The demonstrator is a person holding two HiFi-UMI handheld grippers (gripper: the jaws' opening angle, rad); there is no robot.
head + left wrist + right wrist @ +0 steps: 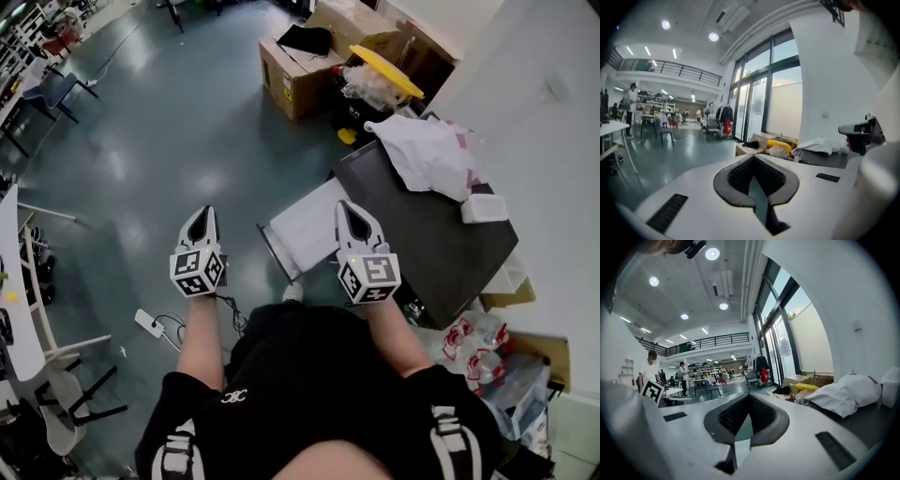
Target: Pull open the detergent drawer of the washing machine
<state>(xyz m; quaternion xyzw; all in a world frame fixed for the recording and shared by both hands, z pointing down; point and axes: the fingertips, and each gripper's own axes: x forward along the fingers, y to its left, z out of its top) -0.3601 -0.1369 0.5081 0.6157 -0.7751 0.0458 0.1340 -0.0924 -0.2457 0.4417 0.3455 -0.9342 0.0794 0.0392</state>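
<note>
I hold both hands up and about level in front of the washer (417, 239), and neither has hold of anything. My left fingers (208, 230) are pressed together with nothing between them; in the left gripper view their dark pads (736, 176) meet at the tips with only floor showing beyond. My right fingers (361, 225) look closed the same way, and their pads (731, 416) are empty.

The washer sits to my right, with its dark top toward me. A heap of white cloth (427, 150) and a small white box (485, 208) lie on the far part of that top. From above I cannot see the washer's front face, so I cannot pick out the drawer itself. A flat white panel (305, 230) with a dark rim at its outer end juts out from the washer's front edge. I cannot tell whether it is the drawer already drawn out or the door swung open. Its long axis runs straight away from the washer's front.

The right fingers are the nearer pair. They hang over the end of the panel nearest the washer, right by the washer's front corner. The left fingers are well off to the side, away from the washer and past the panel's outer end. I judge that any pull has to come straight off the washer's front and along that same axis. The right hand would have to drop below the washer's top to reach it.
</note>
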